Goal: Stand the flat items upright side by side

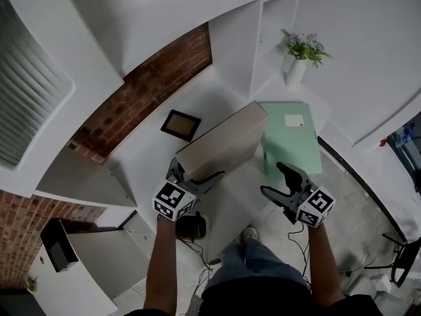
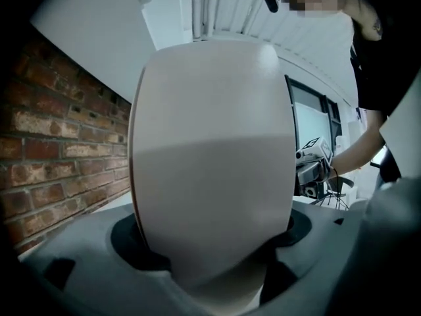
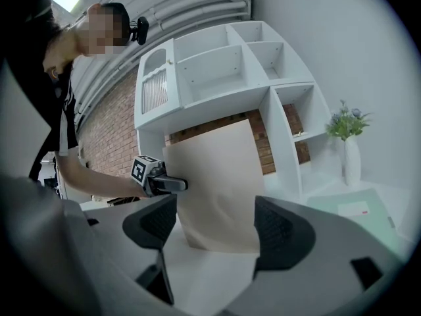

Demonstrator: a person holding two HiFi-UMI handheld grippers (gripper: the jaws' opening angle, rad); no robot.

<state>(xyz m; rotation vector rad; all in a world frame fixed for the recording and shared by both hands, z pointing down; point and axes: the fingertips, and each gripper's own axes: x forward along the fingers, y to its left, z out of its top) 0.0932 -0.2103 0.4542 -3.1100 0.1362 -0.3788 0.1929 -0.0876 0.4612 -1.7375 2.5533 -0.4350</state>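
A beige flat folder (image 1: 223,143) stands on edge on the white desk (image 1: 217,94), and my left gripper (image 1: 192,178) is shut on its near end. The folder (image 2: 214,150) fills the left gripper view, wedged between the jaws of the left gripper (image 2: 214,245). A pale green folder (image 1: 293,135) lies flat just right of it. My right gripper (image 1: 279,180) hangs open and holds nothing, near the green folder's front edge. The right gripper view looks past the open right gripper (image 3: 214,226) at the upright beige folder (image 3: 217,189), the left gripper (image 3: 158,176) and the green folder (image 3: 358,212).
A small dark-framed picture (image 1: 181,125) lies on the desk left of the beige folder. A white vase with a plant (image 1: 299,61) stands at the back right. White shelving (image 3: 230,71) and a brick wall (image 1: 141,91) rise behind the desk. A black device (image 1: 191,226) sits on the floor by the person's feet.
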